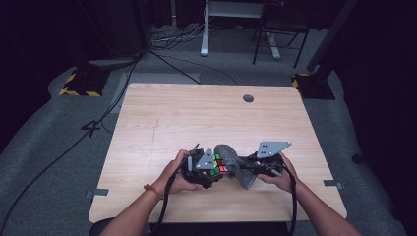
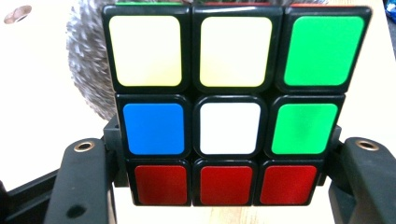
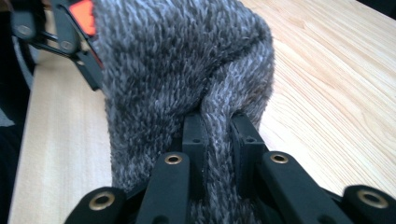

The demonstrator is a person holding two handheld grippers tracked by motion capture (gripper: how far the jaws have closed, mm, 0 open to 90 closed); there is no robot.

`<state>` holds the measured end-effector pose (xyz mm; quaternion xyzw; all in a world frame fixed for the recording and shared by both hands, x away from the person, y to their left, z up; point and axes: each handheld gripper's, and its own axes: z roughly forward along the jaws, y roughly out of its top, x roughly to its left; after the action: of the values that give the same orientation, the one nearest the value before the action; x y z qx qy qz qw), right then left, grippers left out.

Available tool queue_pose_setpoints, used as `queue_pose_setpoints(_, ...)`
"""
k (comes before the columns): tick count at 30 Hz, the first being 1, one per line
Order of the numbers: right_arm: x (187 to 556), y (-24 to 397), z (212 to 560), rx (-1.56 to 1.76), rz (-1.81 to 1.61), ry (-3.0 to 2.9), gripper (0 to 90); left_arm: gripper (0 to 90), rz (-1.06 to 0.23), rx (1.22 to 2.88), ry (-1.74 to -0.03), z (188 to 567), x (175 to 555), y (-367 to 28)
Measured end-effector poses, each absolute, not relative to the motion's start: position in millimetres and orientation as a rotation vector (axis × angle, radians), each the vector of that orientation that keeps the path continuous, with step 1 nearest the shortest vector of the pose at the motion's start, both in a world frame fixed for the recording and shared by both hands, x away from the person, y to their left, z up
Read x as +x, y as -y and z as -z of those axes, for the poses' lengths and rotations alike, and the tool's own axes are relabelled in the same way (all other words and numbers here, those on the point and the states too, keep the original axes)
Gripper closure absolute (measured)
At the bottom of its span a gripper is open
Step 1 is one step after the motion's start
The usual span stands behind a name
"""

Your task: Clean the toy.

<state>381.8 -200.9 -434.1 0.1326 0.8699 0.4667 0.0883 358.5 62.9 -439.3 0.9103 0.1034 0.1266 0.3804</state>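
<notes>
Puzzle cube (image 2: 229, 105): held up between the two black jaws of the left gripper (image 1: 202, 169), near the front edge of the table. The jaws press on its two sides.
Cube colours: the face toward the left gripper view has three red squares in the row nearest the jaws, then blue, white and green, then two pale yellow ones and a green one.
Grey sock (image 3: 187, 93): fuzzy and knitted, just beside the cube on its right. It looks to touch the cube, and it sits a little behind it.
Right gripper (image 1: 263, 166): its jaws are nearly together, pinching a fold of the sock tight.
Hands: one hand holds each gripper, and the two grippers point at each other.
Table (image 1: 196, 113): light wood, with a small round hole (image 1: 248, 98) near the far edge.
Floor: grey, with cables lying on it past the table.
</notes>
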Motion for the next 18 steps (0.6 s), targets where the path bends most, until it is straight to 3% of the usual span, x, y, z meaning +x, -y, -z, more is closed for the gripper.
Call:
queue_pose_setpoints(10,357,179,413,0.234,-1.429,-2.511,79.0,33.7,-0.334,2.387,-0.226,446,358,-49)
queue_pose_setpoints(18,379,193,426,0.379,-1.367,-2.533,79.1,33.8,-0.325,2.338,-0.251,439,358,-58)
